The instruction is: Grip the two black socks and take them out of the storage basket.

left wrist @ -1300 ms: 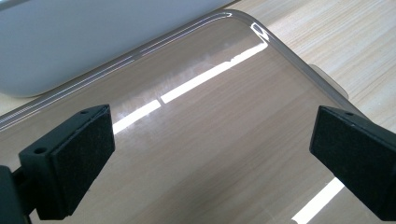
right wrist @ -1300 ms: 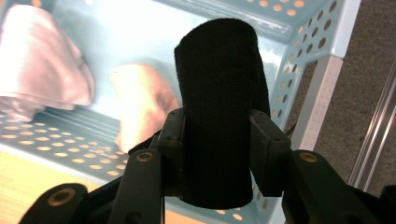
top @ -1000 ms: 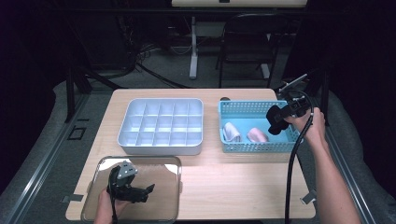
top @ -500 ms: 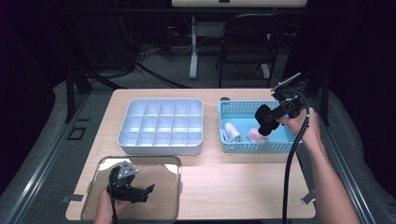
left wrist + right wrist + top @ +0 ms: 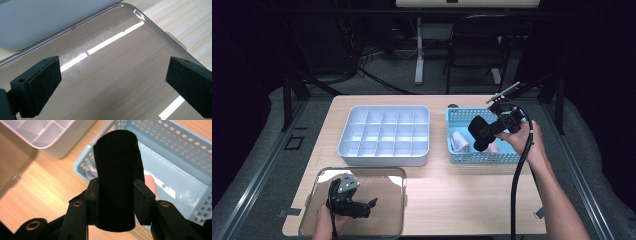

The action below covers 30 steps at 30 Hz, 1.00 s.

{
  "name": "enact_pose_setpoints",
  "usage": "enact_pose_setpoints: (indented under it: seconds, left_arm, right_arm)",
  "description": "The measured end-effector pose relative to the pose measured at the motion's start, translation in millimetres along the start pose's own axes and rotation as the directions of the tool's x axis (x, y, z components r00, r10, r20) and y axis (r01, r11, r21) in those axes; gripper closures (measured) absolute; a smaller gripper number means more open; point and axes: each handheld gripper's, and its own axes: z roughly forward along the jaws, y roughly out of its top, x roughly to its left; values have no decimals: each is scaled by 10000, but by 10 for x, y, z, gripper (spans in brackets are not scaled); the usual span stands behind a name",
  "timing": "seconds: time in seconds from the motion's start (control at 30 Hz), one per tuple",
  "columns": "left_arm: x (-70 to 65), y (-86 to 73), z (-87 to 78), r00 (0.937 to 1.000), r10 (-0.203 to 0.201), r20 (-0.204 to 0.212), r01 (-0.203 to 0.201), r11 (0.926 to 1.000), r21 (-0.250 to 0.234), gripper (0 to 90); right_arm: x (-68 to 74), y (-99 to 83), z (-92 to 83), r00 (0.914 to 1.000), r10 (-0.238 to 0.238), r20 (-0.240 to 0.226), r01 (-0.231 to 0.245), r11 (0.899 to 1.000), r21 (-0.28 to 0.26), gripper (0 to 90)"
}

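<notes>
A pale wooden table [image 5: 447,185] stands in a dark room, with a chair [image 5: 477,45] and cables behind it. At front left, the left gripper [image 5: 371,204] lies over a clear tray [image 5: 394,172], jaws spread wide with nothing between them. Mid-table sits a white divided organizer [image 5: 384,135]. To the right, the right gripper [image 5: 479,135] hangs above a blue basket [image 5: 457,156], pinching a black fabric roll [image 5: 117,177]; a white roll [image 5: 459,141] lies inside.

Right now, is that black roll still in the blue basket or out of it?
Out. The right tool grips the black roll and holds it in the air over the blue basket, clear of its rim.
</notes>
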Motion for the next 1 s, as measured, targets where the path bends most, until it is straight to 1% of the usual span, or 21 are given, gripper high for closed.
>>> enact_pose_setpoints:
  seconds: [0.07, 0.1, 0.13, 0.3, 0.33, 0.43, 0.47, 0.53, 0.63, 0.73, 0.77, 0.8, 0.87, 0.93, 0.97, 1.0]
  left_arm:
    - [-2, -1, 0, 10000, -43, -3, 43, 10000, -38, 1]
    - [-5, 1, -3, 10000, -19, -10, 19, 10000, -28, 1]
    - [-8, 3, -5, 10000, 7, -39, -7, 10000, -22, 1]
    - [-24, 7, -6, 10000, 62, -60, -62, 10000, -10, 2]
    - [-24, 6, -6, 10000, 50, -70, -50, 10000, -36, 2]
    - [-31, 4, -12, 9999, 52, -96, -52, 10000, -14, 2]
    - [-32, 4, -12, 9999, 55, -95, -55, 10000, -34, 2]
    - [-30, 5, -14, 9999, 95, -108, -95, 10000, -7, 2]
    - [-24, 6, -12, 9999, 90, -91, -90, 10000, 26, 2]
    - [-42, 11, -9, 9999, 81, -87, -80, 9999, 70, 2]
    - [-50, 15, -9, 9998, 157, -108, -156, 9998, 135, 2]
    - [-56, 15, -9, 9997, 190, -120, -188, 9997, 148, 2]
    - [-57, 17, -15, 9996, 238, -132, -236, 9996, 179, 2]
    - [-55, 14, -17, 9997, 192, -167, -190, 9998, 104, 2]
    - [-52, 13, -21, 9997, 197, -166, -195, 9997, 113, 2]
    - [-48, 12, -25, 9997, 181, -141, -179, 9998, 118, 2]
  right_arm:
    - [75, -5, -10, 9999, -105, -123, 104, 9999, -71, 616]
    - [116, -6, -21, 9996, -250, -113, 250, 9997, 4, 616]
    - [167, -12, -26, 9991, -374, -185, 373, 9993, -53, 617]
    - [339, -33, -42, 9958, -776, -484, 769, 9969, -149, 617]
    - [381, -40, -31, 9951, -790, -592, 774, 9966, -288, 617]
    - [453, -48, -12, 9916, -1060, -747, 1054, 9944, -113, 617]
    - [488, -55, 8, 9905, -1115, -800, 1105, 9937, -176, 617]
    - [528, -65, 31, 9881, -1261, -878, 1254, 9920, -134, 617]
    - [602, -88, 75, 9849, -1375, -1056, 1373, 9905, -95, 617]
    - [663, -119, 127, 9801, -1390, -1420, 1375, 9903, -202, 617]
    - [685, -134, 158, 9792, -1399, -1470, 1386, 9902, -185, 617]
    - [708, -147, 199, 9764, -1457, -1593, 1462, 9892, -82, 617]
    - [750, -175, 262, 9748, -1428, -1712, 1441, 9895, -51, 617]
    - [803, -209, 326, 9732, -1440, -1790, 1466, 9892, 12, 617]
    - [814, -218, 336, 9726, -1543, -1738, 1566, 9877, -6, 617]
    - [825, -228, 342, 9738, -1498, -1710, 1500, 9886, -116, 618]
